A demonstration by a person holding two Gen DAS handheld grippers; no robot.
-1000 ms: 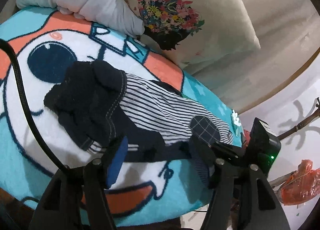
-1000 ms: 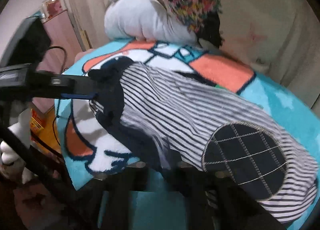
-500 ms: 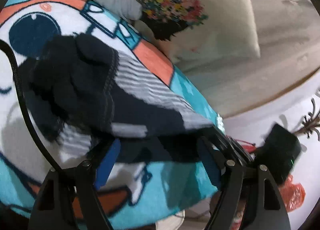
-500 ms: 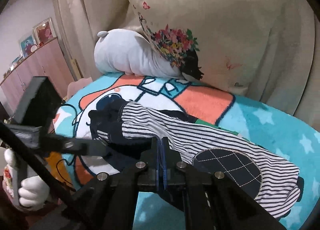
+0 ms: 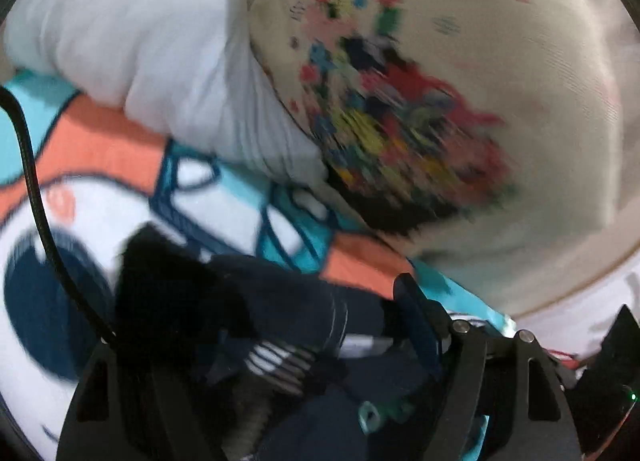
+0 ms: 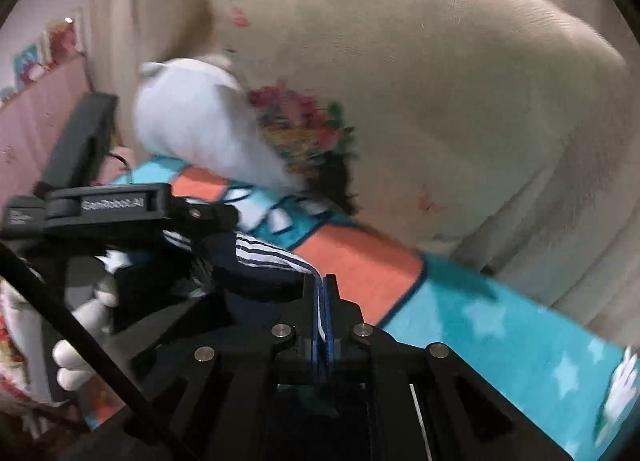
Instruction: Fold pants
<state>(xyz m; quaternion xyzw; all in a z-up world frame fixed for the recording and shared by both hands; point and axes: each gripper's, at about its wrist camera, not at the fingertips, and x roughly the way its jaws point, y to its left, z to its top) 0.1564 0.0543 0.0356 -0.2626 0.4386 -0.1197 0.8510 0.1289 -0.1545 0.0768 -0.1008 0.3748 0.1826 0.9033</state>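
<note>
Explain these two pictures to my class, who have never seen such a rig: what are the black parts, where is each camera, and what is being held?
There is no robot here. A person holds a hand-held two-finger gripper in each hand, and each gripper carries a fisheye camera that looks forward along its fingers, so the pictures bulge and blur.

The left wrist view shows the left gripper, its fingers standing apart with cloth bunched between them. The right wrist view shows the right gripper, its blue pads pressed together on the edge of the pants, which are dark with white stripes. In that view the other gripper is also seen from the side.

Below lies a cartoon blanket in teal, orange and white. Behind it rest a grey plush toy and a flowered cushion.
</note>
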